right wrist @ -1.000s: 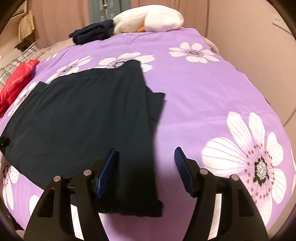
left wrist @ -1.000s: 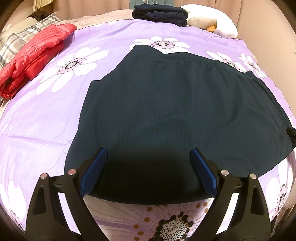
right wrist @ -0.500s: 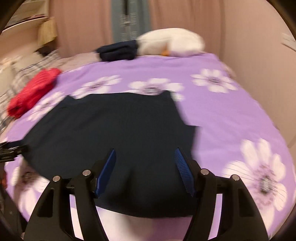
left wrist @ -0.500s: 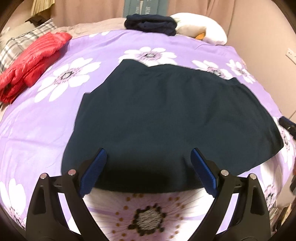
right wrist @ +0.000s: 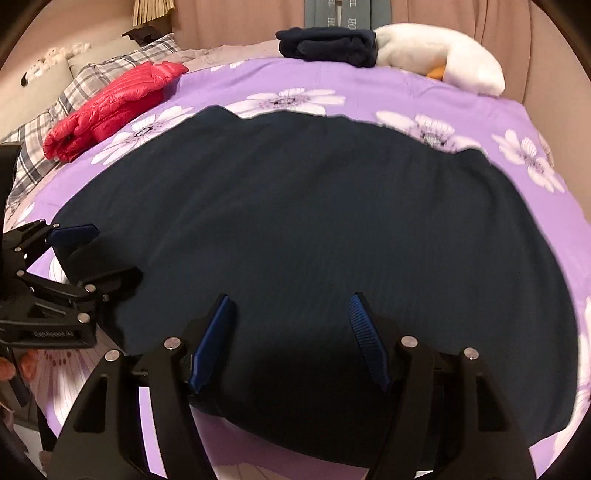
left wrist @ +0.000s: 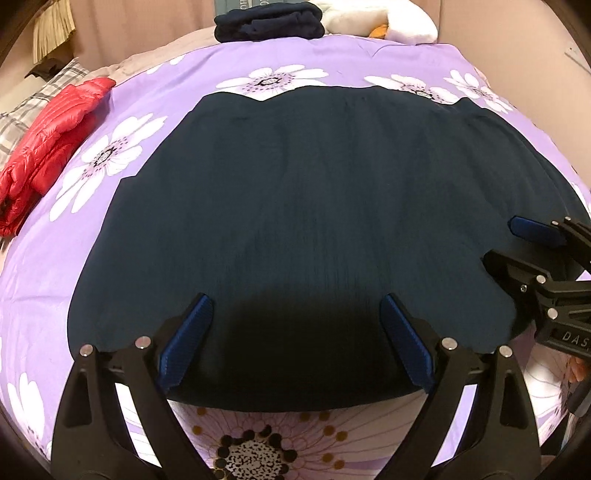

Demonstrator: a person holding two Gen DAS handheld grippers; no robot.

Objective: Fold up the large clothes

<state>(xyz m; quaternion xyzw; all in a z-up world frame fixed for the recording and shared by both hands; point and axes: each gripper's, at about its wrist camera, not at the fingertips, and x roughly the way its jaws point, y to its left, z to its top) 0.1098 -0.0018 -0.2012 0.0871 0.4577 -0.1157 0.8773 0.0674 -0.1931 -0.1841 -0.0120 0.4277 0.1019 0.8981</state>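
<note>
A bed fills the scene, covered by a purple bedspread (left wrist: 192, 85) printed with large white daisies. Pinkish-beige walls and curtains close in behind it and to the right. At the far edge of the bed, a folded pile of dark navy clothes (left wrist: 267, 22) sits just beside a white plush toy (left wrist: 391, 22) with an orange patch. On the far left lies a folded red puffer jacket (left wrist: 48, 147), with a grey plaid pillow (right wrist: 92, 81) touching it on the left.

A large dark navy garment (left wrist: 314, 192) lies spread flat across the middle of the bed, taking up most of the bedspread. Its near edge comes close to the near edge of the bed, and its far edge has a small notch on the left and another on the right.

The left gripper (left wrist: 295, 339) hovers over the near left part of the garment, its blue-padded fingers spread wide with nothing held between them. The right gripper (right wrist: 291, 339) hovers over the near right part, its fingers also parted and holding nothing. Each gripper appears at the edge of the other's view, angled down toward the cloth. Whether any fingertip touches the fabric cannot be told.
</note>
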